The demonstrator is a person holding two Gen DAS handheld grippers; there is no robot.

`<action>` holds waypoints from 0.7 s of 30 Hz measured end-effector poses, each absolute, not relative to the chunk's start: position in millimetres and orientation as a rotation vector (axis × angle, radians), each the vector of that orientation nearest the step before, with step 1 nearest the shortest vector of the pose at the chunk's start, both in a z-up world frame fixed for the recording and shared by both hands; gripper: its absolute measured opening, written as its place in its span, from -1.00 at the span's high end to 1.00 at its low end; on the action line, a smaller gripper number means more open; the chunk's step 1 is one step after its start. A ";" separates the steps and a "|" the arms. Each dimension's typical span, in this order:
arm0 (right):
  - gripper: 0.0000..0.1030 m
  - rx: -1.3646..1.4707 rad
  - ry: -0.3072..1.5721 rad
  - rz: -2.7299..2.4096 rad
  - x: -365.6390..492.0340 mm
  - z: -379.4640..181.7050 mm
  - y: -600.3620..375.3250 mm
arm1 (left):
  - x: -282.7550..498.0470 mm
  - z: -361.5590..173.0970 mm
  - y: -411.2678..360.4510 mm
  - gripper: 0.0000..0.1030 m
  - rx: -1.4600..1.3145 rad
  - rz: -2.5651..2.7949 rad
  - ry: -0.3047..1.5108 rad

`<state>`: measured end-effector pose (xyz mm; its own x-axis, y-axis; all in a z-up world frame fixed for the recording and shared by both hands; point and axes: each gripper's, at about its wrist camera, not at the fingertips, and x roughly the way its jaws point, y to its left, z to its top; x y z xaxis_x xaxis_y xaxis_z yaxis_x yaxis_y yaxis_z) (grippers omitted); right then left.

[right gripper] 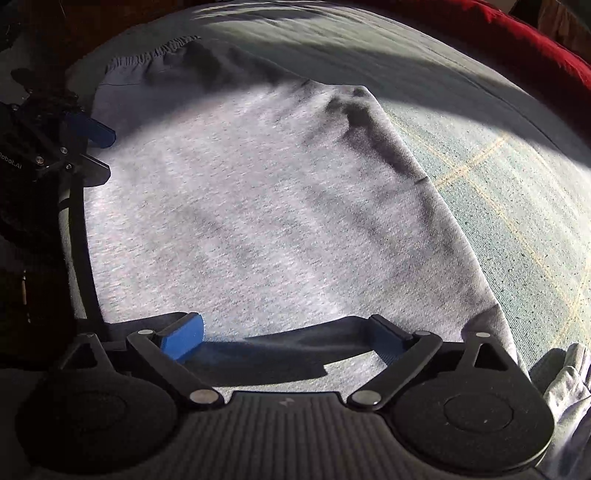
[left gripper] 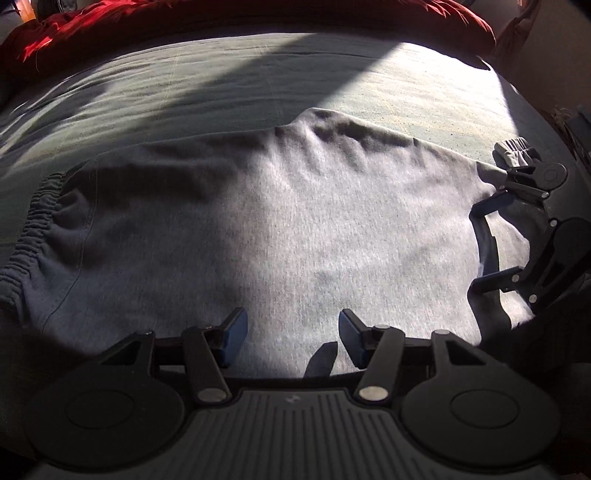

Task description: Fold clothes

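The grey sweatpants (left gripper: 280, 229) lie flat on the bed (left gripper: 424, 99), already doubled over, with the elastic waistband (left gripper: 33, 229) at the far left in my left view and a small bunched cuff (left gripper: 515, 153) near my right gripper. My left gripper (left gripper: 291, 332) hovers just over the near edge of the cloth, its jaws half spread and pinching nothing. My right gripper (right gripper: 286, 336) has its jaws spread as wide as they go, over the cloth and empty. I judge the next step is one more fold. To do it well, I should take the two near corners, both layers together, lift evenly, and lay them toward the waistband so that the edges meet and no wrinkle stays trapped. A red blanket (left gripper: 258, 22) lies beyond the bed sheet. On the left gripper's body, in my right view, I can read only part of a label (right gripper: 10, 166), something like "Robot.AI".
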<state>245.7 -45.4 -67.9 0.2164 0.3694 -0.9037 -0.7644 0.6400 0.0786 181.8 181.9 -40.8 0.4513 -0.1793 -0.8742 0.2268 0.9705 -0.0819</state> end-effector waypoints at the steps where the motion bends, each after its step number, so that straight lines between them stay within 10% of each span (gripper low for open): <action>1: -1.00 -0.438 1.099 0.807 244.5 -69.1 -43.0 | 191.8 -38.4 186.2 -0.08 0.037 -0.260 1.049; 21: -1.00 -0.505 1.193 0.727 251.1 -70.0 -20.0 | 291.7 -52.1 321.5 -0.06 -0.272 -0.101 0.928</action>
